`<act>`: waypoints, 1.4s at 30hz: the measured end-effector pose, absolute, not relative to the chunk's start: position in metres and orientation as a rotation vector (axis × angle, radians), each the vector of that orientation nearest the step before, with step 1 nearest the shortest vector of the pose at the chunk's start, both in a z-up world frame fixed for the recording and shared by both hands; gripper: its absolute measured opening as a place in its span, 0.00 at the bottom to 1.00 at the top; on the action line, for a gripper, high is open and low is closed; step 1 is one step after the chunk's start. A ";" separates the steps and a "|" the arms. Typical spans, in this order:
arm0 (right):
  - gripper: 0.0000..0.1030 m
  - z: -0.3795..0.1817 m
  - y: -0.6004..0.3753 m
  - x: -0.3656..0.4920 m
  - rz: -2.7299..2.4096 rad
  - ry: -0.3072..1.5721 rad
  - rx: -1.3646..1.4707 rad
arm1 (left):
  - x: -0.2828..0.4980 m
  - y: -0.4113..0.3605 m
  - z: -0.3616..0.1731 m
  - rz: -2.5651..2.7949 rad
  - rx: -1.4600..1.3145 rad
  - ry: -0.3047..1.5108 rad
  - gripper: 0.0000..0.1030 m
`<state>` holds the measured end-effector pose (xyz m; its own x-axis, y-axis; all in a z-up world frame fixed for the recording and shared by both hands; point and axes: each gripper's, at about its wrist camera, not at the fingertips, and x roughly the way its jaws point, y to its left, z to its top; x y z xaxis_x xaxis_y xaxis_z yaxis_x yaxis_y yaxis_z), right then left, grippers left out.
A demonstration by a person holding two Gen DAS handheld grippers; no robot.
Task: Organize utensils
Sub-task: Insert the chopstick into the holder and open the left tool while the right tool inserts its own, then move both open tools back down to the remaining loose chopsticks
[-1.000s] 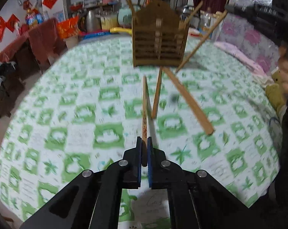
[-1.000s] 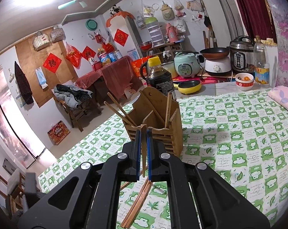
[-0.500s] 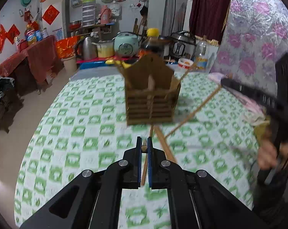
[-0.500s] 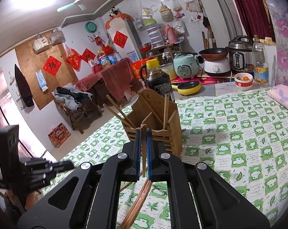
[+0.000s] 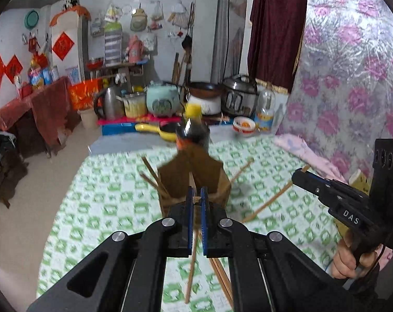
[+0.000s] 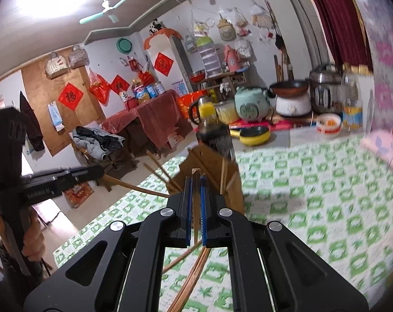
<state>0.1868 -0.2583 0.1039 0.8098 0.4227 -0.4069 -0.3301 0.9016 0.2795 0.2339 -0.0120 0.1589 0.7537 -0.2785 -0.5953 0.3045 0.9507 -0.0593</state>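
Left gripper (image 5: 195, 202) pinching a chopstick (image 5: 190, 265), right gripper (image 6: 195, 202) clamped on another chopstick (image 6: 195, 208), both near the wooden holder (image 5: 196, 171), over the green-checked table (image 5: 113, 202).

**Background items — kitchen corner and table**

Green-and-white checked tablecloth (image 5: 113, 202). Dark bottle with yellow cap (image 6: 214, 130), upright. Beyond — mint rice cooker (image 5: 162, 102), steel kettle (image 5: 108, 102), yellow pan (image 6: 253, 134), pressure cooker (image 5: 239, 95). Red paper decorations (image 6: 71, 96) on wall; ceiling fan (image 6: 106, 9) overhead.
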 end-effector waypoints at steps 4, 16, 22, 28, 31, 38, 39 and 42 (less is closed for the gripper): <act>0.06 0.136 -0.248 0.196 0.376 0.413 0.157 | 0.246 -0.010 0.182 -0.292 0.049 0.615 0.05; 0.06 0.140 -0.239 0.243 0.296 0.329 0.230 | 0.310 -0.008 0.194 -0.239 0.010 0.571 0.05; 0.06 0.116 -0.233 0.271 0.260 0.379 0.181 | 0.340 -0.014 0.172 -0.229 0.002 0.591 0.05; 0.07 0.085 -0.231 0.304 0.281 0.510 0.176 | 0.354 0.000 0.101 -0.268 -0.108 0.710 0.27; 0.22 0.084 -0.233 0.303 0.276 0.511 0.195 | 0.345 0.012 0.087 -0.308 -0.176 0.682 0.76; 0.53 0.088 -0.228 0.288 0.255 0.459 0.198 | 0.318 0.028 0.081 -0.318 -0.186 0.596 0.93; 0.54 0.089 -0.227 0.285 0.250 0.449 0.197 | 0.314 0.032 0.081 -0.330 -0.197 0.585 0.93; 0.60 0.097 -0.222 0.271 0.241 0.409 0.180 | 0.304 0.040 0.081 -0.342 -0.220 0.561 0.94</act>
